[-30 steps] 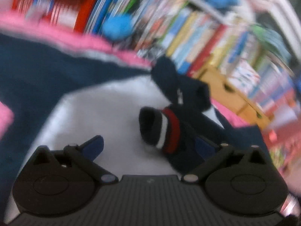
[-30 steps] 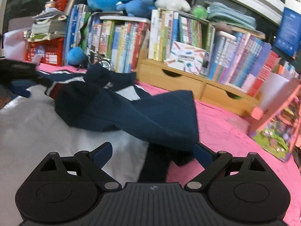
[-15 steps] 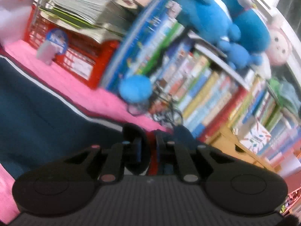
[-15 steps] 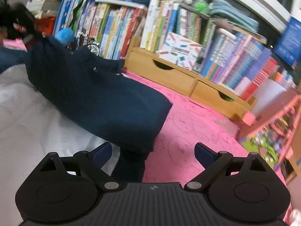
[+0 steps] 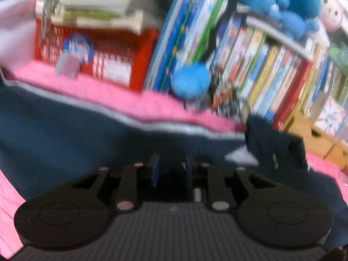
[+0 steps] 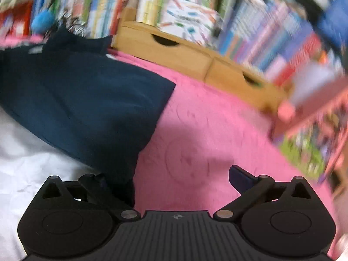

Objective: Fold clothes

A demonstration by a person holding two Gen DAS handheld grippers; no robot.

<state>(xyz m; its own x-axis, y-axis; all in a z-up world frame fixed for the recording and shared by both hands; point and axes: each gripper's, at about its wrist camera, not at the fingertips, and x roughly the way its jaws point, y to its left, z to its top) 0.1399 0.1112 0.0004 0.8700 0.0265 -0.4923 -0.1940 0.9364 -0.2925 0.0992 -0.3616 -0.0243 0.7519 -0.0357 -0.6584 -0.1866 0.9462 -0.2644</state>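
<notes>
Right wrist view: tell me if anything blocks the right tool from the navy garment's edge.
Nothing visible does. The right tool, its jaws just opened wider, is over the pink blanket with only blanket between them. The navy garment lies beside it, and its edge reaches the finger on the picture's left.

Books (image 6: 152, 2) wall off pink blanket (image 6: 206, 134) (rear).

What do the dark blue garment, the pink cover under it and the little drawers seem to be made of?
Navy garment: soft matte cloth, probably cotton knit; it drapes in folds. Pink cover: fuzzy, plush-looking fabric with pressed-in patterns. Drawer unit: pale wood, possibly bamboo, smooth with cut-out pulls.
</notes>
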